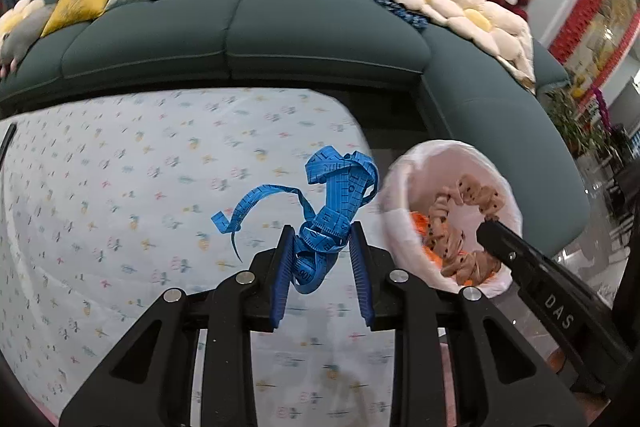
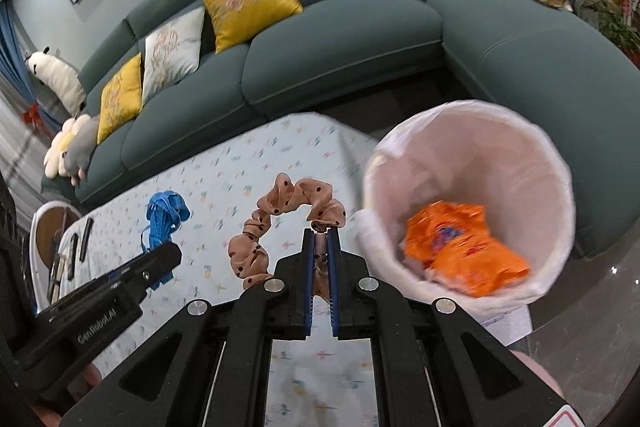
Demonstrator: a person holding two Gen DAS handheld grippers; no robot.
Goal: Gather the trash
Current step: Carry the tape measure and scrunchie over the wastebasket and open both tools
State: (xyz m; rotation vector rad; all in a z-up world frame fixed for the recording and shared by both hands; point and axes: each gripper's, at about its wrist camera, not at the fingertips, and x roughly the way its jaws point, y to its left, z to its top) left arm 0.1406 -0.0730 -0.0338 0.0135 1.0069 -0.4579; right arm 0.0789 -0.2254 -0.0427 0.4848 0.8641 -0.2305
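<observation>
Left gripper clamps blue tape measure, frame centre. Right gripper pinches dotted scrunchie. Lined bin at right: centre each over opening before releasing.

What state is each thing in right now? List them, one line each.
left tongs: shut on the tape measure
right tongs: shut on the scrunchie
blue tape measure: tangled, lifted off the tablecloth
pink dotted scrunchie: pinched, hanging in a loop
trash bin: open, lined with a white bag
orange wrapper: crumpled, inside the bin
tablecloth: spread flat
</observation>
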